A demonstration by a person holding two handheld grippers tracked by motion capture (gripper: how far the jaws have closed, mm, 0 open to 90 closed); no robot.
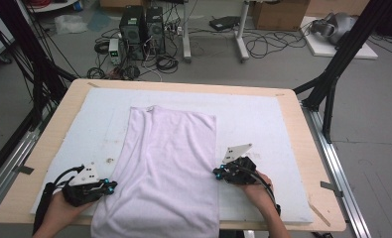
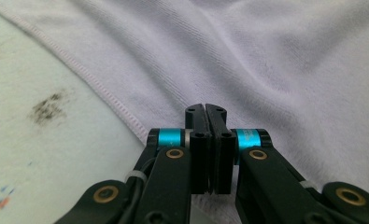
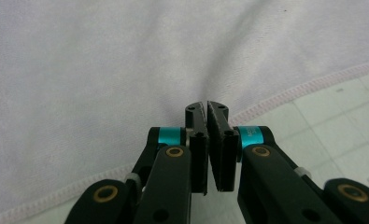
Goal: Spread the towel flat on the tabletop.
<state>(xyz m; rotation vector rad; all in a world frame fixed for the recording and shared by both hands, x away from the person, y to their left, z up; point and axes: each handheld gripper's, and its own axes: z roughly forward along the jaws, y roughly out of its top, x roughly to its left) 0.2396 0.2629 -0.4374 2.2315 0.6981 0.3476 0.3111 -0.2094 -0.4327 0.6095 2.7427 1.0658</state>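
A pale lilac cloth [image 1: 168,163], folded into a long strip, lies flat down the middle of the white mat [image 1: 255,124]. My left gripper [image 1: 113,186] sits at the cloth's left hem near the front. Its jaws are pressed together on the cloth [image 2: 266,60], and creases fan out from the tips of the left gripper [image 2: 205,109]. My right gripper [image 1: 216,172] is at the right hem, opposite the left one. Seen from the right gripper [image 3: 207,106] itself, its jaws pinch the cloth [image 3: 102,70] just inside the stitched edge, where a fold rises from the tips.
The mat covers a wooden table [image 1: 302,148]. Dark smudges [image 2: 49,107] mark the mat beside the left hem. Black frame struts [image 1: 332,74] stand at the table's right and left. Computer towers [image 1: 141,29], cables and a cardboard box [image 1: 280,12] are on the floor behind.
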